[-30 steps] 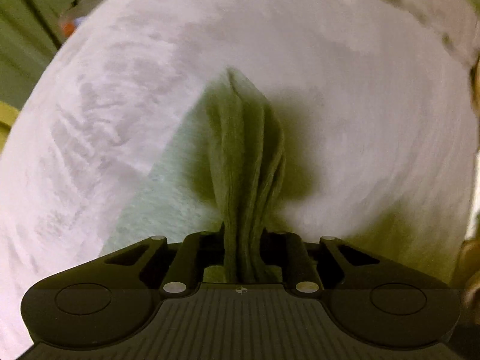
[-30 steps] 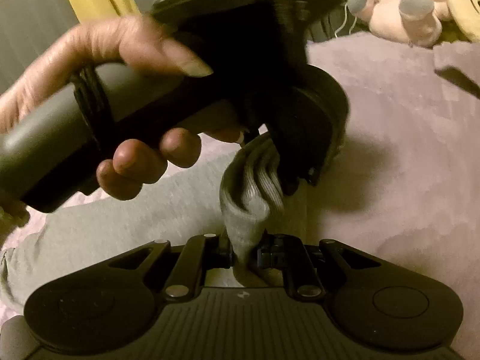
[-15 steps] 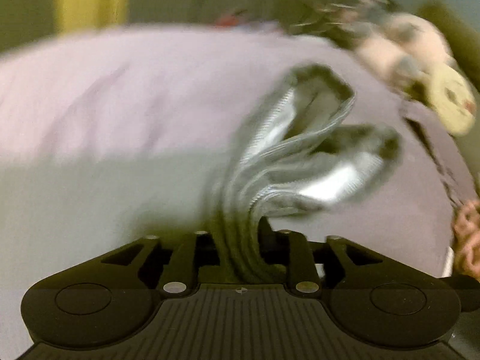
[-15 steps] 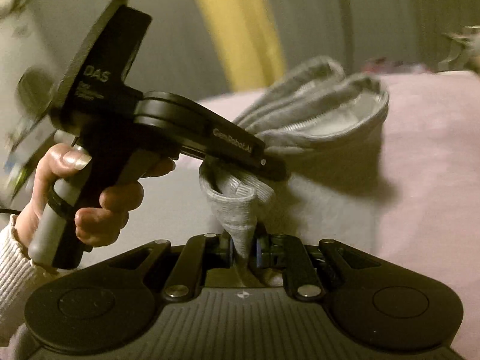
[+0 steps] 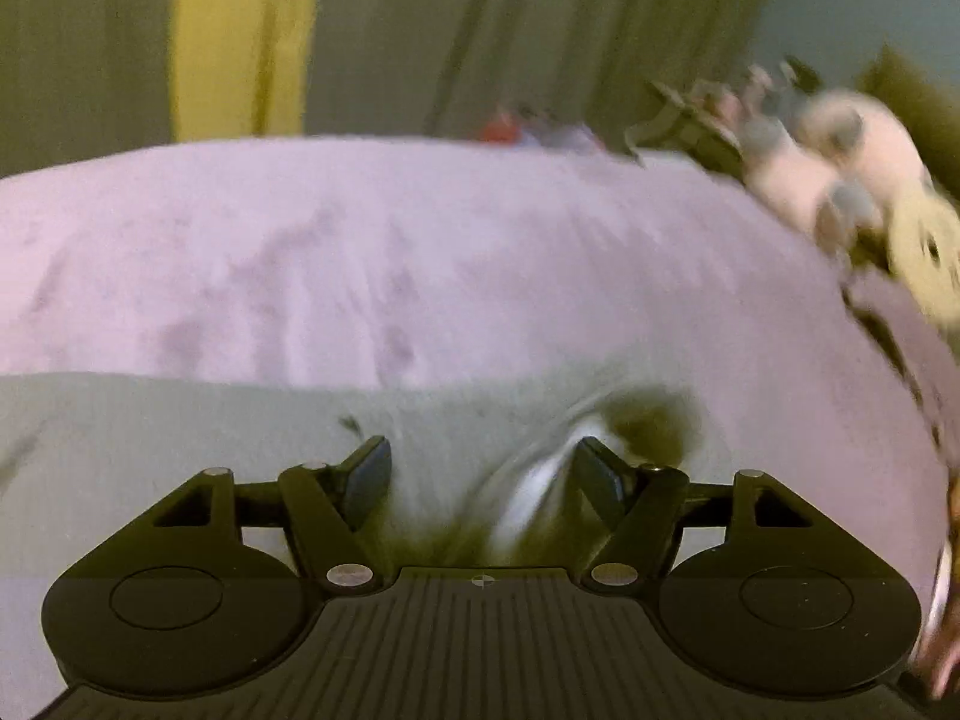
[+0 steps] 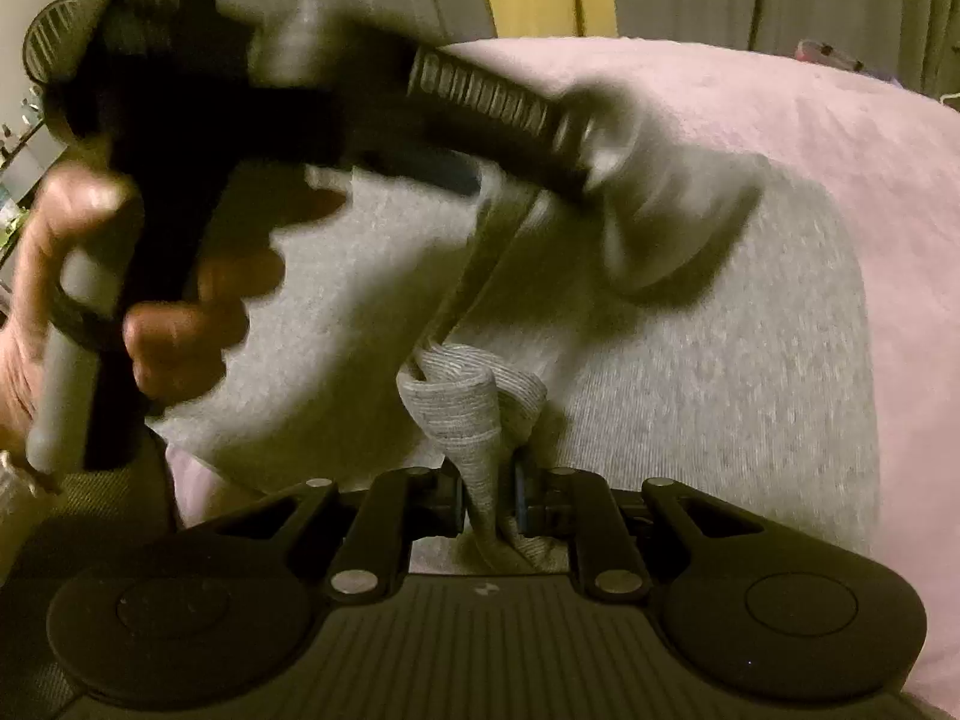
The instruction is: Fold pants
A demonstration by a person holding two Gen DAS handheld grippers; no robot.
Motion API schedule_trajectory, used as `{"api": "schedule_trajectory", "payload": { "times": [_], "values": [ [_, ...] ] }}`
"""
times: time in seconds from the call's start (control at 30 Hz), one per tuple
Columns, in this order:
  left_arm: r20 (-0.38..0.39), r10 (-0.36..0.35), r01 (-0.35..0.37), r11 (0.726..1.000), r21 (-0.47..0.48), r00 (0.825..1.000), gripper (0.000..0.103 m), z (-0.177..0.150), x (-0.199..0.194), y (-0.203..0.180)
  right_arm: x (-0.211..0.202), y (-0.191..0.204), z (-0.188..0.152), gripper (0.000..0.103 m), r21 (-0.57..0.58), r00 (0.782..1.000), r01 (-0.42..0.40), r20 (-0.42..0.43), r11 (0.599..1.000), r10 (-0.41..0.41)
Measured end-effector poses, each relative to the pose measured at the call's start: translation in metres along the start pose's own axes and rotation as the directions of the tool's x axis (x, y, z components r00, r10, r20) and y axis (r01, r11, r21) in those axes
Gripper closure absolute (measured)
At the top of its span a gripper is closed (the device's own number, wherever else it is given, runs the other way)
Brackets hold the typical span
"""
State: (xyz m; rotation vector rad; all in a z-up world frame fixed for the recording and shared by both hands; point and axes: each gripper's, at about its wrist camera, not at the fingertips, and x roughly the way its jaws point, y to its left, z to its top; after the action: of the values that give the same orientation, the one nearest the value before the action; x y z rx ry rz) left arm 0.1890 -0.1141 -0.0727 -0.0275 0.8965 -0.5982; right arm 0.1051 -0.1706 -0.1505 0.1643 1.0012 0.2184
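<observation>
We see the grey pants (image 6: 690, 372) lying on the pink bed (image 5: 420, 258). A bunched fold of them is pinched in our right gripper's (image 6: 487, 501) jaws. Our left gripper's (image 5: 480, 474) jaws are opening, with a loose ridge of cloth between them.

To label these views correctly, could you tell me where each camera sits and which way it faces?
Left wrist: on the left gripper, angled down over the grey pants on the pink blanket; jaws opening, pads off the cloth.
Right wrist: on the right gripper, clamped on a pants cuff; the person's left hand shows.
Shared: pants, blanket.
</observation>
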Motion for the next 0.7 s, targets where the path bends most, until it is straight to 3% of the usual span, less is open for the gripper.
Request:
{"api": "schedule_trajectory", "payload": {
  "times": [0.07,0.13,0.17,0.2,0.3,0.37,0.5,0.63,0.7],
  "values": [
    [0.004,-0.053,0.054,0.996,-0.075,0.999,0.028,0.008,-0.011,0.01,0.005,0.0,-0.003,0.088,0.005,1.0,0.002,-0.001,1.0,-0.002],
    [-0.007,-0.097,0.096,0.99,-0.103,0.995,0.018,0.011,-0.017,0.012,0.01,0.001,-0.001,0.088,0.002,1.0,0.006,-0.006,1.0,-0.006],
    [-0.015,-0.088,0.087,0.992,-0.097,0.996,0.008,0.014,-0.019,0.013,0.014,0.0,-0.001,0.087,-0.007,1.0,0.006,-0.003,1.0,-0.006],
    [-0.011,-0.063,0.062,0.995,-0.075,0.998,0.007,0.014,-0.018,0.012,0.016,0.003,0.001,0.086,-0.019,1.0,0.005,-0.002,1.0,-0.005],
    [0.001,0.021,-0.021,0.999,0.034,1.0,0.007,0.005,-0.015,0.008,0.021,0.006,0.0,0.086,-0.027,1.0,0.006,-0.004,1.0,-0.006],
    [0.008,0.014,-0.015,0.998,0.058,1.0,0.007,-0.003,-0.015,0.012,0.024,0.006,-0.002,0.086,-0.021,1.0,-0.001,0.002,1.0,0.001],
    [-0.058,-0.046,0.048,0.998,0.042,0.997,0.007,-0.018,-0.001,0.024,0.015,-0.002,0.002,0.086,0.001,1.0,-0.021,0.013,1.0,0.021],
    [-0.111,0.004,0.0,0.999,0.041,0.994,0.007,-0.021,0.029,0.029,0.013,0.0,0.005,0.085,-0.021,1.0,-0.02,0.008,1.0,0.02],
    [-0.135,-0.01,0.011,1.0,0.001,0.991,0.014,-0.017,0.047,0.036,0.015,0.0,0.005,0.085,-0.021,1.0,-0.021,0.004,1.0,0.021]
  ]
}}
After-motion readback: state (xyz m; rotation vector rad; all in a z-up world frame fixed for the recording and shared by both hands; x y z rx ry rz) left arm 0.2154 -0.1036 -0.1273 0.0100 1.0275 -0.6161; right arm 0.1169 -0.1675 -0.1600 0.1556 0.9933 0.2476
